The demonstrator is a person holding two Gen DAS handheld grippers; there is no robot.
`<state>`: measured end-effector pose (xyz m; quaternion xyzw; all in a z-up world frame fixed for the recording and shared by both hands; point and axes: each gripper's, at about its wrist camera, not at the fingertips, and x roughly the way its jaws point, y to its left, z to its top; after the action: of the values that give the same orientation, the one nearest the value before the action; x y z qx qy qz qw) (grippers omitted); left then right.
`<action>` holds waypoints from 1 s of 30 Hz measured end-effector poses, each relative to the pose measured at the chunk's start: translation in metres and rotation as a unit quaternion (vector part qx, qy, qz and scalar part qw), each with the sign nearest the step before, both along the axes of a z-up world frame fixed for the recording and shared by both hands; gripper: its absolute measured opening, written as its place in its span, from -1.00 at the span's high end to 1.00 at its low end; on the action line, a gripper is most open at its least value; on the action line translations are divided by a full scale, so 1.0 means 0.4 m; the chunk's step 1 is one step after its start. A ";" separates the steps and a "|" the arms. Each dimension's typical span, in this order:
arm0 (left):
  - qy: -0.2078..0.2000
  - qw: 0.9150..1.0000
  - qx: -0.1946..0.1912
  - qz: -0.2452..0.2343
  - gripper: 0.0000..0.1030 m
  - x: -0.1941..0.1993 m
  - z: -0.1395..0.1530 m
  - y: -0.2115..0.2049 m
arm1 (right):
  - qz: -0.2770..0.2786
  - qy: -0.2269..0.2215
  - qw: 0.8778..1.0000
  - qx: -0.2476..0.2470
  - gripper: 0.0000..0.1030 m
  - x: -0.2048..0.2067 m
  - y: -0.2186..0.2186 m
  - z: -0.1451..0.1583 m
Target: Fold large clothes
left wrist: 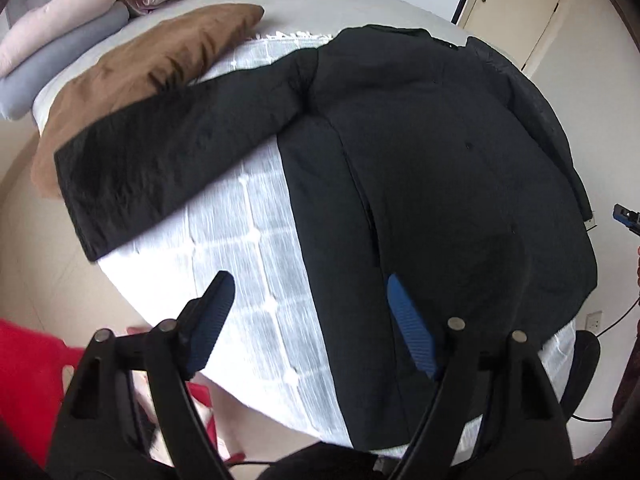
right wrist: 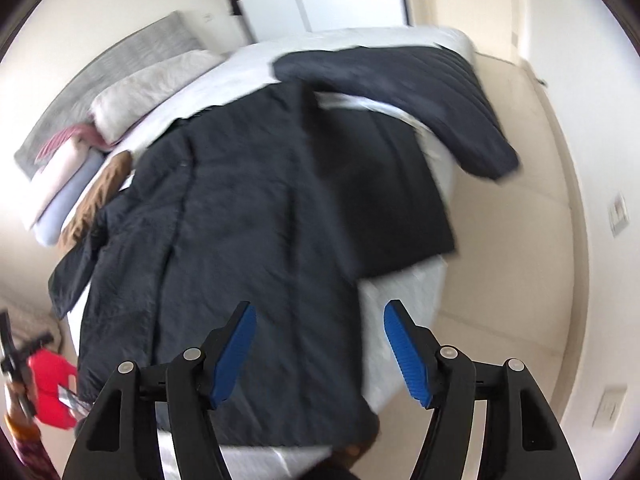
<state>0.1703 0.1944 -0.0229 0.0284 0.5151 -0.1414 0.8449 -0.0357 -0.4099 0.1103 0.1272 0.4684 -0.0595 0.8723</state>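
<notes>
A large black coat (left wrist: 420, 168) lies spread flat on a white-covered bed (left wrist: 248, 248), one sleeve (left wrist: 168, 152) stretched out to the left. My left gripper (left wrist: 310, 280) is open and empty above the coat's lower hem edge. In the right wrist view the same coat (right wrist: 240, 208) runs down the bed, its other sleeve (right wrist: 392, 184) lying out to the right. My right gripper (right wrist: 318, 308) is open and empty, above the coat's lower right edge.
A brown pillow (left wrist: 152, 64) lies under the left sleeve. Rolled pink and grey bedding (left wrist: 52, 48) sits at the bed's far left. A dark quilted garment (right wrist: 420, 92) lies at the far right bed edge. A red object (right wrist: 52, 384) is low left. Beige floor (right wrist: 508, 280) surrounds the bed.
</notes>
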 end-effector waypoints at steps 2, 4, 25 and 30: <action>-0.023 0.999 0.034 -0.008 -0.54 0.090 0.007 -0.025 | 0.016 -0.001 1.000 0.001 -0.33 0.075 0.034 0.009; -0.051 0.996 0.079 -0.006 -0.54 0.185 0.003 -0.045 | 0.031 0.001 1.000 -0.002 -0.33 0.160 0.067 0.013; 0.035 0.993 0.060 0.093 0.87 0.735 -0.249 0.105 | 0.101 0.078 0.992 -0.022 -0.33 0.588 0.256 -0.230; -0.099 0.972 0.125 0.175 0.93 0.655 -0.055 0.089 | 0.119 0.074 0.990 -0.022 -0.34 0.633 0.291 -0.226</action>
<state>0.4323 0.2298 -0.0450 0.0574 0.4395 0.0779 0.8930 0.2174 -0.2934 0.0199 0.0462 0.5417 0.0254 0.8389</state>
